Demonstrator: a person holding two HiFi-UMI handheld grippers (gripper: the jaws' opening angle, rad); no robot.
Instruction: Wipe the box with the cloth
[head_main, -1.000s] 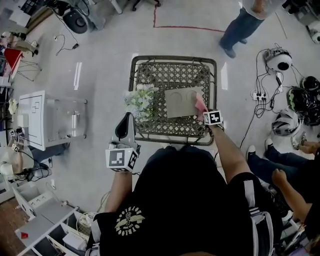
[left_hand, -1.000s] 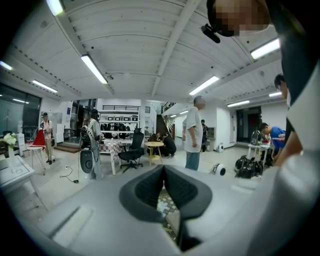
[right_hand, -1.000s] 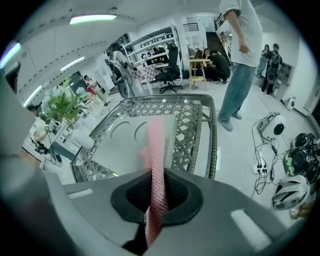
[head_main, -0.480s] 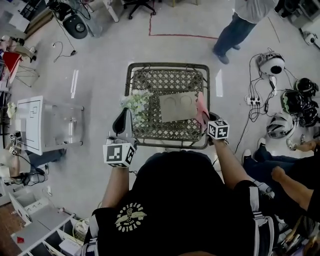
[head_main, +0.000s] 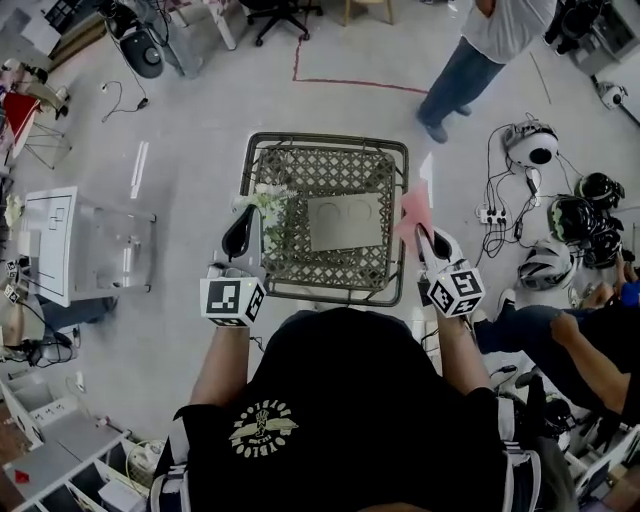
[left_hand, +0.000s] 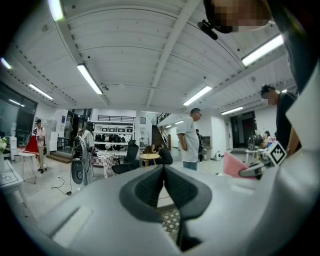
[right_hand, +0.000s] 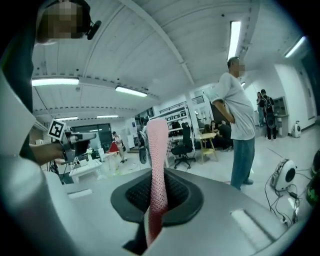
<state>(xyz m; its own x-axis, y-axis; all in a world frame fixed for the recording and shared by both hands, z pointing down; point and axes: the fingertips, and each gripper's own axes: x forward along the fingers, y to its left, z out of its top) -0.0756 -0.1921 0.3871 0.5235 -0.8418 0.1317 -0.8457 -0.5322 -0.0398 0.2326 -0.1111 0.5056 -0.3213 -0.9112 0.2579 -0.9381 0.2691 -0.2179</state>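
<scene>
The right tool (head_main: 428, 238) is pinching the pink cloth (head_main: 412, 215). In the right gripper view the tool (right_hand: 157, 197) has its dark pads closed on a narrow fold of the cloth (right_hand: 157, 160), which stands up out of them against the room behind. From the head view the cloth hangs at the right rim of the desk (head_main: 325, 137), just right of the box (head_main: 345, 221) and not touching it.

The box is flat and grey with two faint circles on its top. It lies on the lattice top of the metal desk, right of centre. A bunch of white flowers (head_main: 262, 205) lies just left of it, at the desk's left edge.

The left tool (head_main: 241, 222) is held at the desk's near left corner, beside the flowers. In the left gripper view this tool (left_hand: 163, 176) has its pads pressed together with nothing between them; the cloth (left_hand: 231, 165) shows at the right of that view.

A person (head_main: 470, 50) in a white shirt and jeans stands on the floor beyond the desk's far right corner. Helmets (head_main: 545, 265) and cables lie on the floor to the right, and a white cabinet (head_main: 50, 245) stands to the left.
</scene>
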